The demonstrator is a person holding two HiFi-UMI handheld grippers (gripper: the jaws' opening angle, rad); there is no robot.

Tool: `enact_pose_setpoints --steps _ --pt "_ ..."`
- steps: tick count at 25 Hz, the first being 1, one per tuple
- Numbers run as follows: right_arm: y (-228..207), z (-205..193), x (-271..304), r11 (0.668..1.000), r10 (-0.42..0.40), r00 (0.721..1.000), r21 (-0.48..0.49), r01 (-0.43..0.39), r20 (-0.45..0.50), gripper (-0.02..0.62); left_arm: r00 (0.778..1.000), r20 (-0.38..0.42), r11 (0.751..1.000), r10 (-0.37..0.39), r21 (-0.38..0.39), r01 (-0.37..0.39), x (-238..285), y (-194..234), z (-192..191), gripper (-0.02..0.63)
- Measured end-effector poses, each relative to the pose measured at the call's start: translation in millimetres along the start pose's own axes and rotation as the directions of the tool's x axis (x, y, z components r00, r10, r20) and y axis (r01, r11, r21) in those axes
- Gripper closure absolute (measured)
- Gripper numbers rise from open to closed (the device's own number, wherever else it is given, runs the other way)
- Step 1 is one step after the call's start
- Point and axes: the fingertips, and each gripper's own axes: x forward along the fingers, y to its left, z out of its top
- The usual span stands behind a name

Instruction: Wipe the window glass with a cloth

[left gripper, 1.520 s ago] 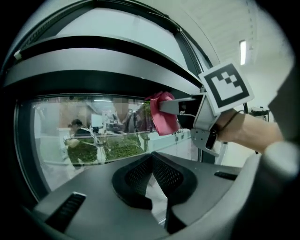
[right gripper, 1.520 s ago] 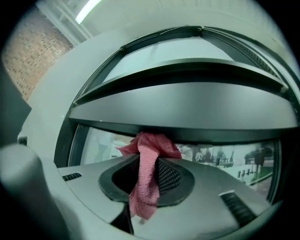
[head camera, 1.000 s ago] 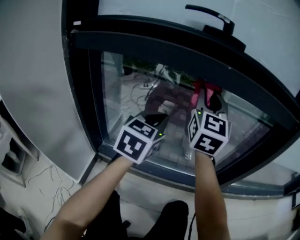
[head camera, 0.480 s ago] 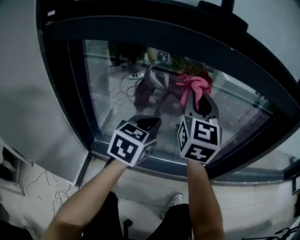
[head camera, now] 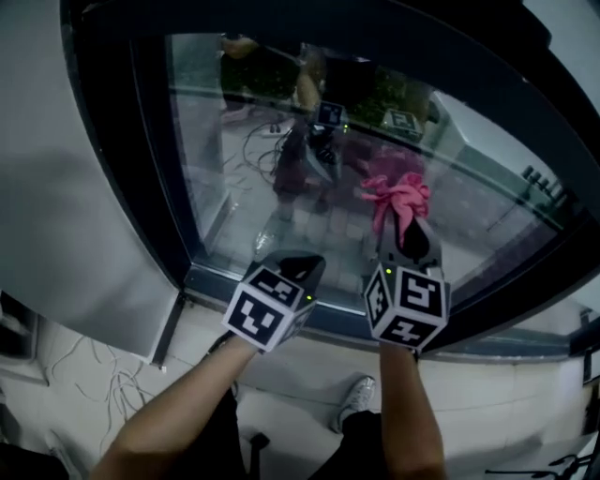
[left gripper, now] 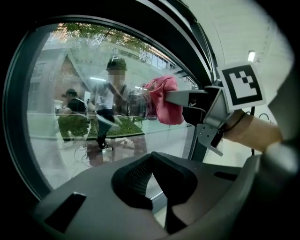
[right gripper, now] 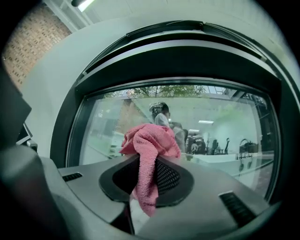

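A: At centre right of the head view, the cloth (head camera: 397,195) now lies mid-pane on the glass (head camera: 234,159). A second ago it was up by the top bar.

B: So a downward wipe looks under way. The right gripper (head camera: 401,230) pinches the cloth, and the left gripper (head camera: 302,265) is closed and empty, low by the frame.

A large pane of window glass (head camera: 281,178) sat in a thick dark frame (head camera: 155,178) that ran down almost to the floor (head camera: 122,366). A plain pale wall (head camera: 66,187) met the frame on the left. The floor was light-coloured, with thin cables (head camera: 75,356) trailing across it at the left. Paving and greenery (head camera: 384,94) showed in the glass, mixed with reflections. In the right gripper view a ceiling light (right gripper: 84,3) glowed overhead, beside a brick wall (right gripper: 30,40).
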Motion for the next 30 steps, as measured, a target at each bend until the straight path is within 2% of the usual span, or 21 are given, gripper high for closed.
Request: enact_pose_setpoints --steps 7,14,19,22,30 --pt "7 -43 -8 1.0 0.013 0.999 0.02 -0.012 -0.051 0.525 0.999 -0.052 0.999 0.0 -0.051 -0.003 12 2 -37 0.604" --pt "22 -125 -7 0.994 0.048 0.989 0.107 -0.033 -0.14 0.525 0.996 -0.084 0.994 0.01 -0.106 -0.019 29 9 -86 0.604" --pt "34 -197 -10 0.984 0.098 0.963 0.17 -0.056 -0.25 0.525 0.989 -0.145 0.985 0.014 -0.168 -0.038 37 7 -136 0.603" --pt "40 -234 -9 0.978 0.125 0.943 0.198 -0.065 -0.308 0.525 0.982 -0.19 0.984 0.013 -0.174 -0.047 44 3 -167 0.603" --pt "54 -314 -10 0.969 0.162 0.89 0.237 -0.063 -0.426 0.525 0.963 -0.27 0.982 -0.005 -0.183 -0.046 58 -3 -206 0.604"
